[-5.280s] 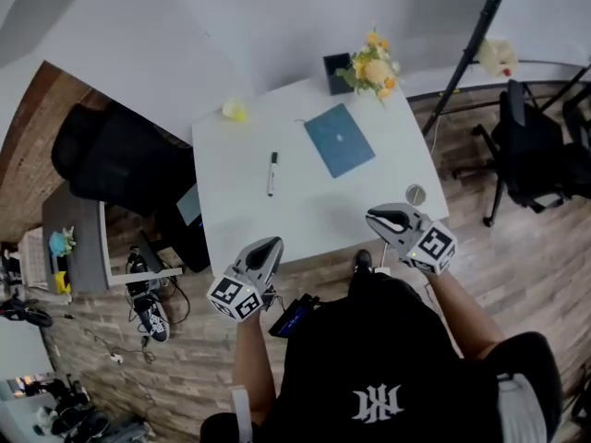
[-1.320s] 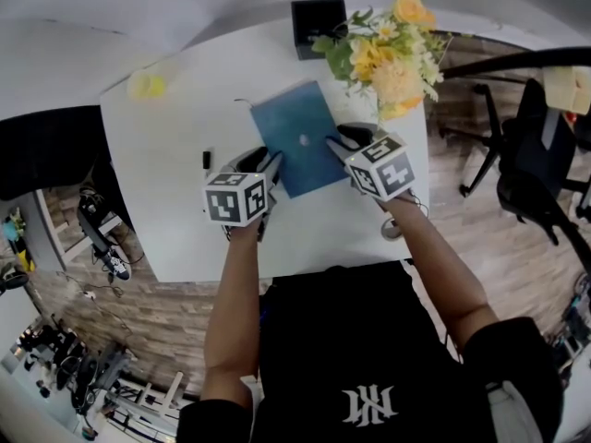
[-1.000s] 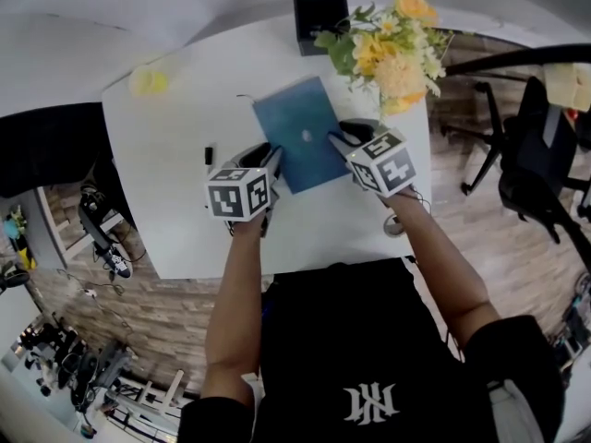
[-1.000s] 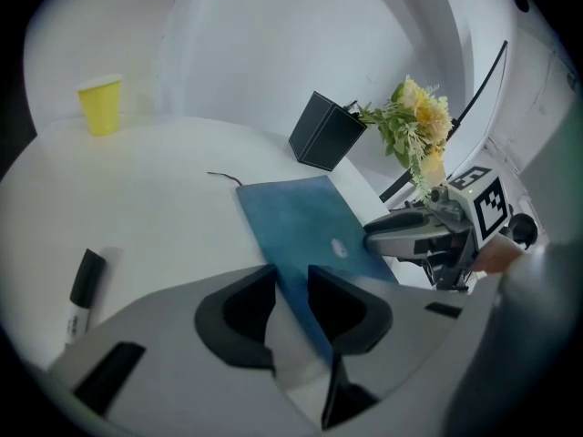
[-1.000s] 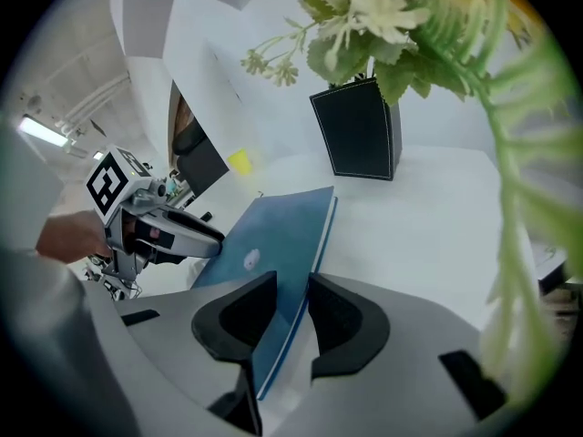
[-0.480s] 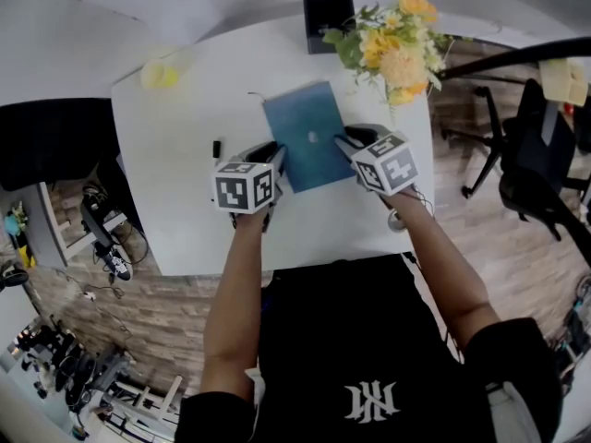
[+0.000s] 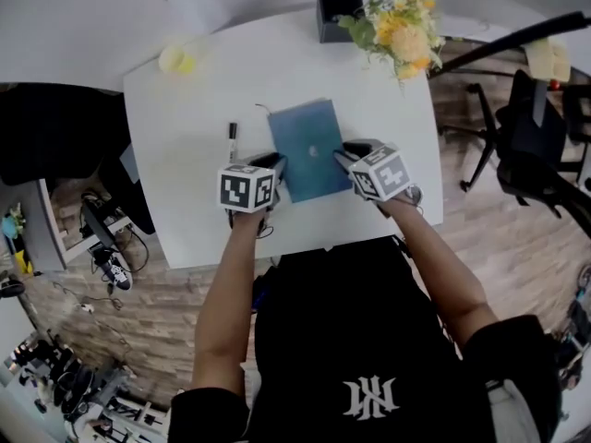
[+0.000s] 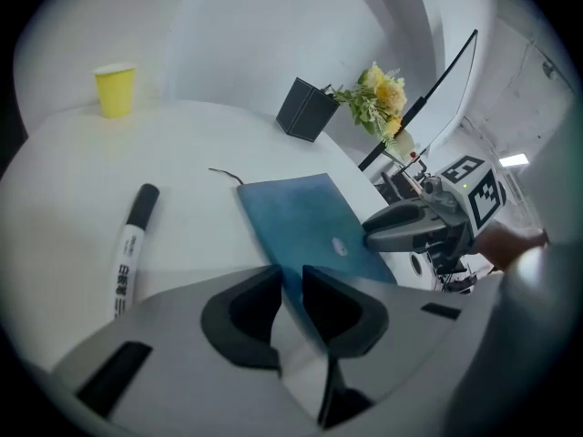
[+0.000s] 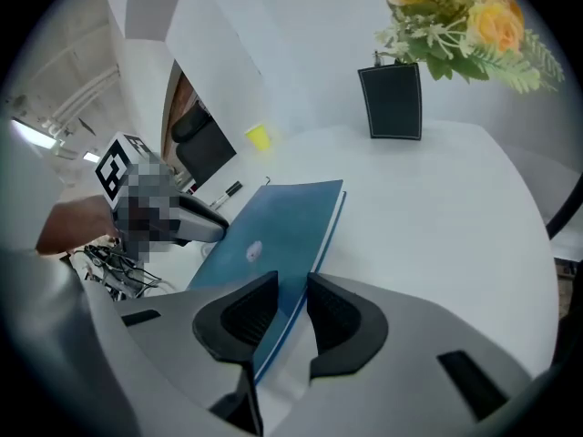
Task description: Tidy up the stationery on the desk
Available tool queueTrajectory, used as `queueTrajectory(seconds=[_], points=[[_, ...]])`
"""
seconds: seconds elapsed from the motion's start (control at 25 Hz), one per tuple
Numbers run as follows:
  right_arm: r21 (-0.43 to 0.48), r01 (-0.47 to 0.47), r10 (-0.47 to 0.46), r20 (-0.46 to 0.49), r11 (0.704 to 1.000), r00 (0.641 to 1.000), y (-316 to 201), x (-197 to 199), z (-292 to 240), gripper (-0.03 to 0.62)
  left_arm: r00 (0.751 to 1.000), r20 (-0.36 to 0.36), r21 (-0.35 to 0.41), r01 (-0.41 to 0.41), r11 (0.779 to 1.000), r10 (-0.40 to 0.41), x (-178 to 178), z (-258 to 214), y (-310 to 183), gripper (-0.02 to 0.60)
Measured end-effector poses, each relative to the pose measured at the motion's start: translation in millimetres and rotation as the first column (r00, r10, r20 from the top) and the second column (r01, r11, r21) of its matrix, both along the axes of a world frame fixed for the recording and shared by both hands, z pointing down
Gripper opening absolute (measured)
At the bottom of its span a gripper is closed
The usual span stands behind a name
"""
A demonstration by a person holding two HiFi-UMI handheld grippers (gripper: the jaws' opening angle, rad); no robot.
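White desk (image 7: 185, 164): blue notebook (image 7: 308, 146), marker (image 7: 232, 140), yellow cup (image 7: 175, 59), box (image 7: 338, 15)

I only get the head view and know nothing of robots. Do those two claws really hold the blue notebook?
Observer: Yes. The left gripper view shows the left gripper pinching one edge of the notebook; its jaws have just been closing.
Operator: And the other?
Observer: The right gripper view shows the right gripper clamped on the opposite edge, its jaws also just closed in.
Operator: That yellow blob at the far corner?
Observer: A cup, standing upright in the left gripper view.
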State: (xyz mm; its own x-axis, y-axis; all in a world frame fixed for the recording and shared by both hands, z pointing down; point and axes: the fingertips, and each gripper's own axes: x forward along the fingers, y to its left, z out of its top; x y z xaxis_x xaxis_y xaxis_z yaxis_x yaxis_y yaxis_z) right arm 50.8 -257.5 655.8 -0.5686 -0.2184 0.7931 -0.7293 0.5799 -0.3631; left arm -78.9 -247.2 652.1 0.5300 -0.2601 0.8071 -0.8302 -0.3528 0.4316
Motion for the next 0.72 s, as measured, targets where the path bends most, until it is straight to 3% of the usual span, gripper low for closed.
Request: queueTrajectory(seconds=[0.4, 0.72], points=[[-0.024, 0.015, -0.015, 0.006, 1.000, 1.000, 66.3, -51.1, 3.8, 0.120, 0.999, -0.004, -0.004, -0.046, 0.999, 0.046, -51.4, 2.8, 56.8, 0.071], [-0.016, -0.001, 0.001, -0.022, 1.000, 1.000, 90.6, -67.5, 3.7, 0.120, 0.997, -0.018, -0.007, -0.076, 0.997, 0.076, -68.5, 3.6, 79.3, 0.067]])
